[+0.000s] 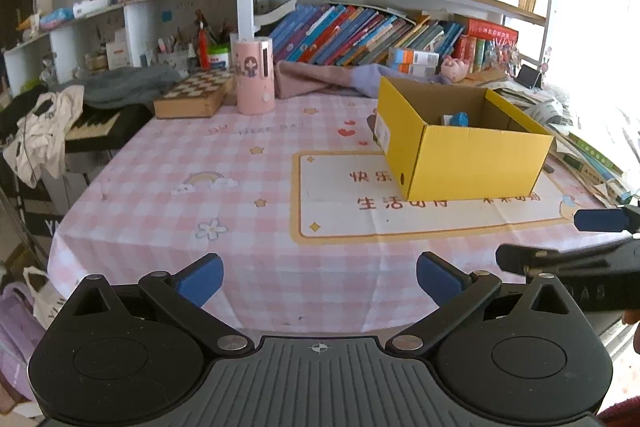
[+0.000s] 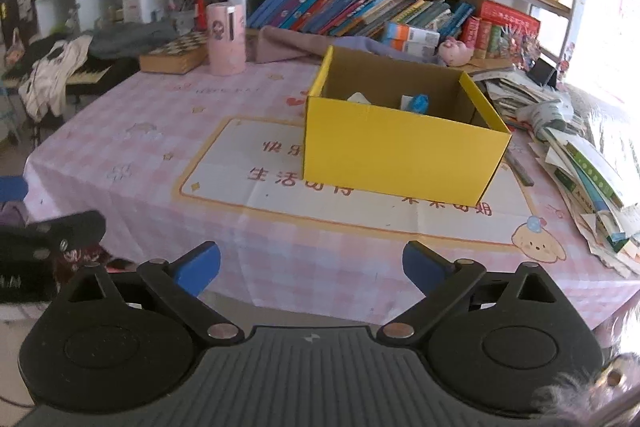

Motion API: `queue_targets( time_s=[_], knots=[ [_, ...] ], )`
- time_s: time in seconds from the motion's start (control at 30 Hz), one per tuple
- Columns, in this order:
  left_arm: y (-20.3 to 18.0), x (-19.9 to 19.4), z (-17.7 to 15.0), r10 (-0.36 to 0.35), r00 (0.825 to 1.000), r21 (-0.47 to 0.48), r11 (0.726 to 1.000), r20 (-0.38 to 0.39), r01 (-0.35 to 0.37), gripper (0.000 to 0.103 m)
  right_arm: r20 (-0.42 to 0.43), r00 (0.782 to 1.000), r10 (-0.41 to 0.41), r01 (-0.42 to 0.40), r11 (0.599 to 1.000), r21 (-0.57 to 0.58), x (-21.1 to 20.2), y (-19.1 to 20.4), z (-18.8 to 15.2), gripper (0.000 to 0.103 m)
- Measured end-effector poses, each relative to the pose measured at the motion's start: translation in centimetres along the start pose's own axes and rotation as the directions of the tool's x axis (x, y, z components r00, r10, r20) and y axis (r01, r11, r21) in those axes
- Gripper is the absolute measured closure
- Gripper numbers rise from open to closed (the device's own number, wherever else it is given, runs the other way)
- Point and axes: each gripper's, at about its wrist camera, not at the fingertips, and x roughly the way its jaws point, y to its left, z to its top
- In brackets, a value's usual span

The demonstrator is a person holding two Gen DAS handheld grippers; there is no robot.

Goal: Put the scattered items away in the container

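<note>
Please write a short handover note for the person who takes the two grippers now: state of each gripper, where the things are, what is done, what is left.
Left gripper: open, nothing between its blue pads, held over the near edge of the pink checked tablecloth.
Right gripper: open and empty too, facing the box.
Open yellow cardboard box: stands on the cloth's white panel. Inside, a blue item and a pale item show above the wall; what they are I cannot tell.
Done: at least these two items are in the box.
Left: a dark stick-like thing lies on the cloth, right of the box. The cloth in front of the box looks bare.
</note>
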Motion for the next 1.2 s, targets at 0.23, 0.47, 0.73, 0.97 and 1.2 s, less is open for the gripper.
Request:
queue_targets(
  time_s=[0.23,0.47,0.73,0.97,1.2],
  knots=[
    [-1.0,0.3,-0.3,0.005,1.0,0.052,0.999,-0.018,-0.004,0.0,-0.016,1.0,0.019,-0.018,1.0,0.008,0.2,-0.1,-0.4,0.004],
    [-1.0,0.6,-0.3,0.0,0.999,0.067,0.998,-0.038,0.003,0.0,-0.02,1.0,0.018,-0.017,0.999,0.034,0.5,-0.4,-0.2,0.004],
    [-0.6,0.8,-0.1,-0.031,0.998,0.052,0.998,-0.046,0.033,0.0,-0.025,1.0,0.017,-0.016,0.999,0.039,0.7,-0.4,0.0,0.004],
    [-0.6,1.2,0.0,-0.028,0.998,0.048,0.998,-0.054,0.031,0.0,-0.03,0.999,0.017,-0.015,0.999,0.04,1.0,-0.3,0.3,0.004],
    [-0.9,1.7,0.1,-0.012,0.998,0.066,0.998,-0.059,0.016,0.0,-0.04,0.999,0.018,-0.017,0.999,0.042,1.7,-0.5,0.5,0.004]
  ],
)
